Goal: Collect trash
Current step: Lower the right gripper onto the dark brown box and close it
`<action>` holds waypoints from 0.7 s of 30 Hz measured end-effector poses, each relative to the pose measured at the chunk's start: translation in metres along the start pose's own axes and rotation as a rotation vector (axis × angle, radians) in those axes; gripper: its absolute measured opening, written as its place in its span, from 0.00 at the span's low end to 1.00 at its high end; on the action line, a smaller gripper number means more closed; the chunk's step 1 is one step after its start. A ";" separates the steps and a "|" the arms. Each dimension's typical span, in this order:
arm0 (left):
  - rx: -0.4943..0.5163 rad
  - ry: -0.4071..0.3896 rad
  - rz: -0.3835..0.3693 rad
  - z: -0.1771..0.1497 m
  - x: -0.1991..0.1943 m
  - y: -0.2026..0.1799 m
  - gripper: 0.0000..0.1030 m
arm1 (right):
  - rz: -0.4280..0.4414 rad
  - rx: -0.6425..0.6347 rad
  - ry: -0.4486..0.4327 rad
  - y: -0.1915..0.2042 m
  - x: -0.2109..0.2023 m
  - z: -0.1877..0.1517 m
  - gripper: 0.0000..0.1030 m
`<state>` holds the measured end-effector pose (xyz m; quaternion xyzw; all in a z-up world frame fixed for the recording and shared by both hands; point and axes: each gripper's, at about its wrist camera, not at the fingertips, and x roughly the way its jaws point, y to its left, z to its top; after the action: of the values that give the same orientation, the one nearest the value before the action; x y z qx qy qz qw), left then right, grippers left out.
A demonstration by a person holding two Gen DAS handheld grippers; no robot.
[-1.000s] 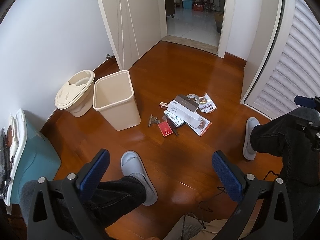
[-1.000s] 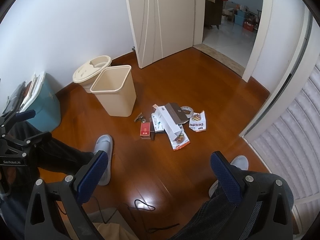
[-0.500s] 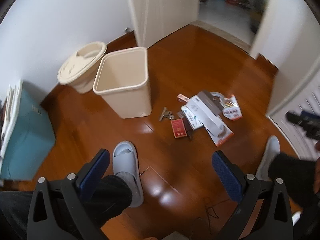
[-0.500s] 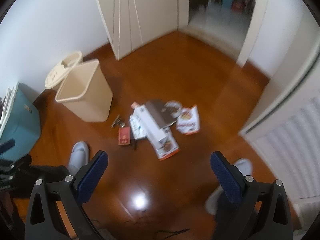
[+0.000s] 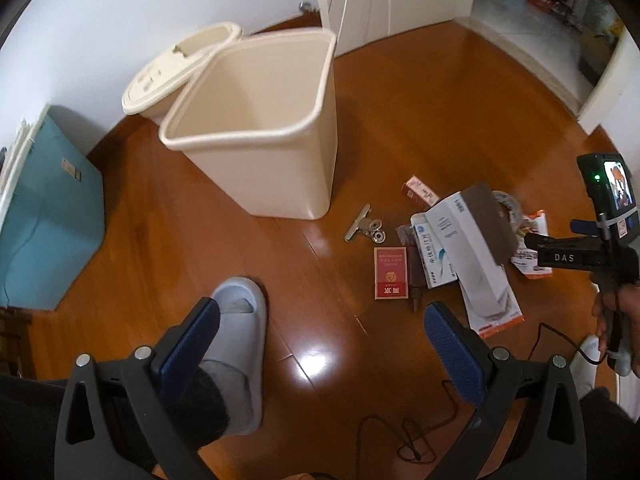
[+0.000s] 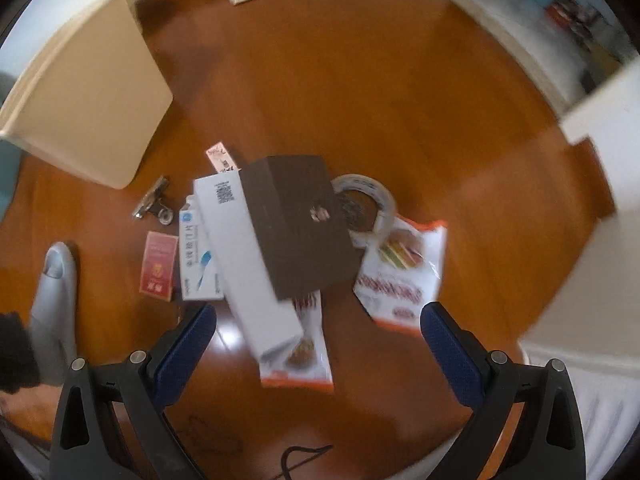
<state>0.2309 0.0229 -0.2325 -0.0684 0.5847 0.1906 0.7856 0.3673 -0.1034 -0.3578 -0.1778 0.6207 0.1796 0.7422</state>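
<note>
A pile of trash lies on the wooden floor: a long white box point(image 6: 246, 256), a dark brown box point(image 6: 298, 224) on top of it, a tape roll point(image 6: 370, 202), snack wrappers point(image 6: 404, 276), a red packet point(image 6: 158, 266) and a metal clip point(image 6: 154, 202). The pile also shows in the left wrist view, with the white box point(image 5: 468, 240), red packet point(image 5: 391, 273) and clip point(image 5: 362, 224). A cream trash bin point(image 5: 260, 128) stands empty left of the pile. My right gripper point(image 6: 318, 336) is open, low over the pile. My left gripper point(image 5: 320, 340) is open and empty above the floor.
A round cream lid point(image 5: 176, 76) leans behind the bin. A teal box point(image 5: 44, 216) stands at the left wall. My slippered foot point(image 5: 240, 332) is near the left gripper. A black cable point(image 5: 404, 436) lies on the floor. An open doorway point(image 5: 532, 4) is at the back right.
Both grippers have dropped and moved forward toward the floor. The right gripper now hangs close over the trash pile; the left is nearer the bin. Both stay open.
</note>
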 end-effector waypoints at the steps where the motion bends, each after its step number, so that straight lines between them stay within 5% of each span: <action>1: -0.008 0.012 -0.004 0.003 0.007 -0.003 1.00 | 0.002 -0.015 0.003 0.000 0.012 0.006 1.00; 6: -0.016 0.036 -0.012 0.015 0.037 -0.022 1.00 | 0.038 -0.095 0.060 0.005 0.069 0.026 1.00; 10: -0.040 0.070 -0.010 0.013 0.055 -0.021 1.00 | -0.014 -0.183 0.094 0.011 0.106 0.026 1.00; 17: -0.095 0.130 0.001 0.004 0.076 -0.007 1.00 | 0.039 -0.134 0.049 0.000 0.117 0.029 1.00; 21: -0.092 0.120 -0.001 0.004 0.075 -0.008 1.00 | 0.274 0.034 0.199 -0.035 0.143 0.039 1.00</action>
<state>0.2555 0.0331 -0.3032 -0.1160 0.6214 0.2122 0.7452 0.4409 -0.1084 -0.4906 -0.0958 0.7126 0.2499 0.6484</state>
